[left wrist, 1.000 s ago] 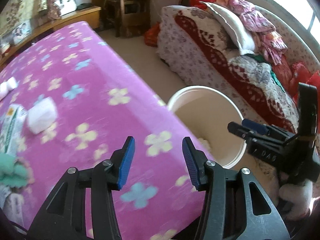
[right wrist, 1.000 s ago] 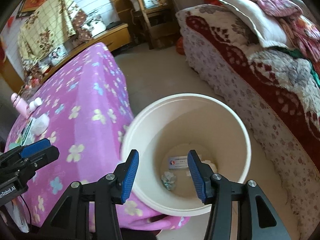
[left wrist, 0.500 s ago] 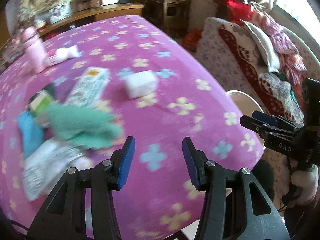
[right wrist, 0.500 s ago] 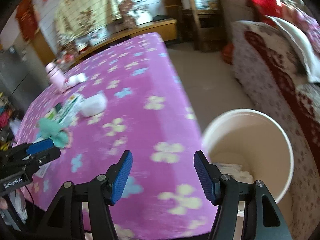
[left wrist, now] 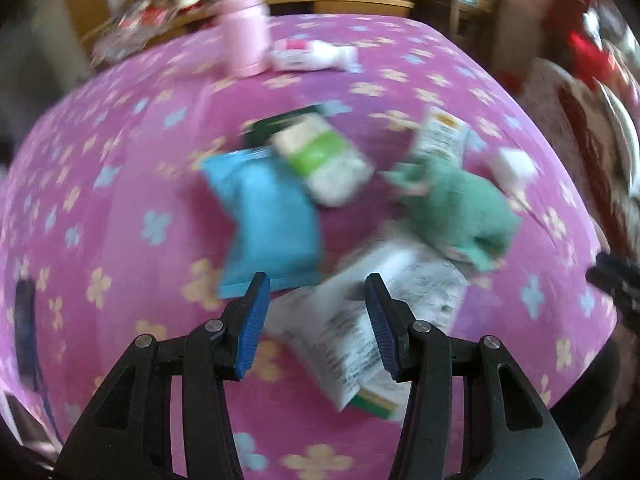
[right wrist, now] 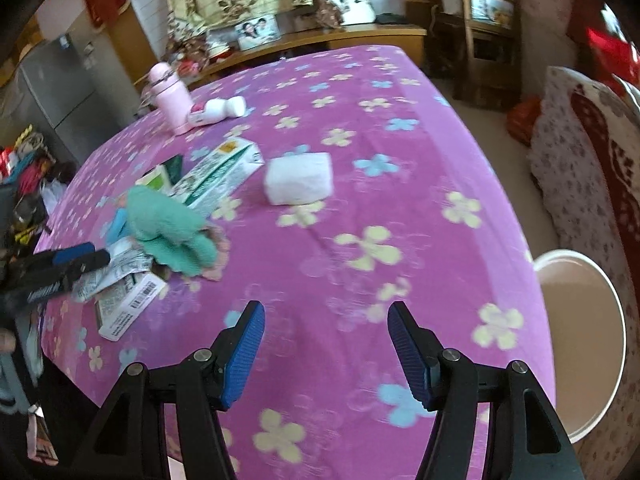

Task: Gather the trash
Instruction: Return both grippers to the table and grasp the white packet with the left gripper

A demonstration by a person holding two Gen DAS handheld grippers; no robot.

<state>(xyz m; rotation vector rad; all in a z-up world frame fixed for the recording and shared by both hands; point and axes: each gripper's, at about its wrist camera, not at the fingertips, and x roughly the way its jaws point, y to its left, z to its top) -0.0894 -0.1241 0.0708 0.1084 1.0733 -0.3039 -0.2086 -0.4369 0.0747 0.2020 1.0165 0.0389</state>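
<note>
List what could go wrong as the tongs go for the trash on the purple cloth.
1. The white wrapper overlaps a printed box and touches the green cloth; the left tongs may drag several at once.
2. The bin sits off the table edge; a loose item could drop short.
3. The pink bottle could be taken for trash.

Pink bottle (right wrist: 170, 98) upright on flowered tablecloth (right wrist: 360, 200); fridge (right wrist: 60, 88) behind.
</note>
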